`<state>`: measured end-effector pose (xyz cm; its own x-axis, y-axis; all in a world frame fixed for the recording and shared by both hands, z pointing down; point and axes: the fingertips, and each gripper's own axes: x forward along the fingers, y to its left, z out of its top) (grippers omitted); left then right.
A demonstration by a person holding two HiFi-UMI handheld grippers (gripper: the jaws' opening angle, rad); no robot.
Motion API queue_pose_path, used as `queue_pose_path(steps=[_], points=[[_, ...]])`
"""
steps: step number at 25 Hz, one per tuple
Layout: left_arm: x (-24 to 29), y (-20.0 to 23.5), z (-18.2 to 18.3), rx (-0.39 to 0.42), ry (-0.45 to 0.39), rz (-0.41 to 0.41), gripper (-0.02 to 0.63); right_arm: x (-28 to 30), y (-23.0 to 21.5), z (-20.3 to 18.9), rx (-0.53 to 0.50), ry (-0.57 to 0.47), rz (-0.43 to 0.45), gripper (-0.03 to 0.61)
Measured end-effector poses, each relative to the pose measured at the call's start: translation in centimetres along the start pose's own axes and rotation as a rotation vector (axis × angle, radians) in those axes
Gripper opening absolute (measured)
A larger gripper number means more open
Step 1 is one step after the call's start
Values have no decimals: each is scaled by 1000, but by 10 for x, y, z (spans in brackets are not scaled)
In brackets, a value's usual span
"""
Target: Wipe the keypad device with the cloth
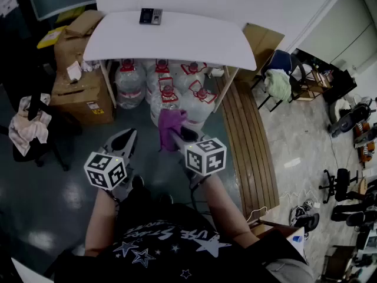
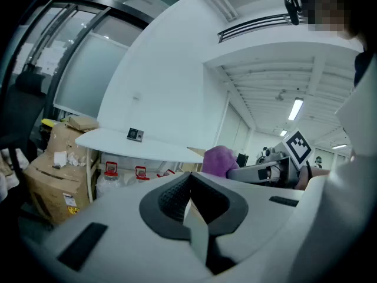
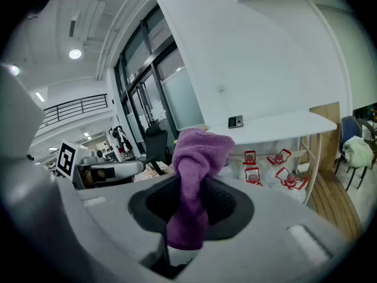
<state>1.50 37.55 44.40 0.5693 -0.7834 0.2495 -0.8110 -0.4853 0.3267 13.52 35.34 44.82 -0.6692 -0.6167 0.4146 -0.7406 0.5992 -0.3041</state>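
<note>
The dark keypad device (image 1: 151, 16) lies at the far edge of a white table (image 1: 194, 43), well ahead of both grippers; it also shows small as the keypad device (image 2: 135, 134) and the keypad device (image 3: 235, 121). My right gripper (image 1: 177, 135) is shut on a purple cloth (image 1: 169, 126), which bunches above its jaws as the cloth (image 3: 194, 175). To the left, my left gripper (image 1: 125, 140) is shut with nothing in it, its jaws pressed together in the left gripper view (image 2: 187, 200). Both are held out over the dark floor, short of the table.
Several water jugs (image 1: 171, 93) with red handles stand under the table. Cardboard boxes (image 1: 79, 69) pile at its left. A wooden slatted board (image 1: 247, 146) runs along the right. A chair with a cloth (image 1: 29, 125) stands at left, another chair (image 1: 283, 81) at right.
</note>
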Motion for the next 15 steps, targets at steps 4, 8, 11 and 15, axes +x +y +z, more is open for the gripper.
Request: queue_pose_path(steps=[4,8,11,15], points=[[-3,-4,1,9,-8,-2,8,-4,4,-3,-5,4,1,100],[-5,-6,1,16,-14,-2,8,-5,7,-5,-14,6,5,100],[-6,-9,1,15,-18,-2,8,-7,9,-5,-17,4,5,100],[-5,-13,-1,20,-14,-9,8,-10,7,-7,-17,6,3,100]])
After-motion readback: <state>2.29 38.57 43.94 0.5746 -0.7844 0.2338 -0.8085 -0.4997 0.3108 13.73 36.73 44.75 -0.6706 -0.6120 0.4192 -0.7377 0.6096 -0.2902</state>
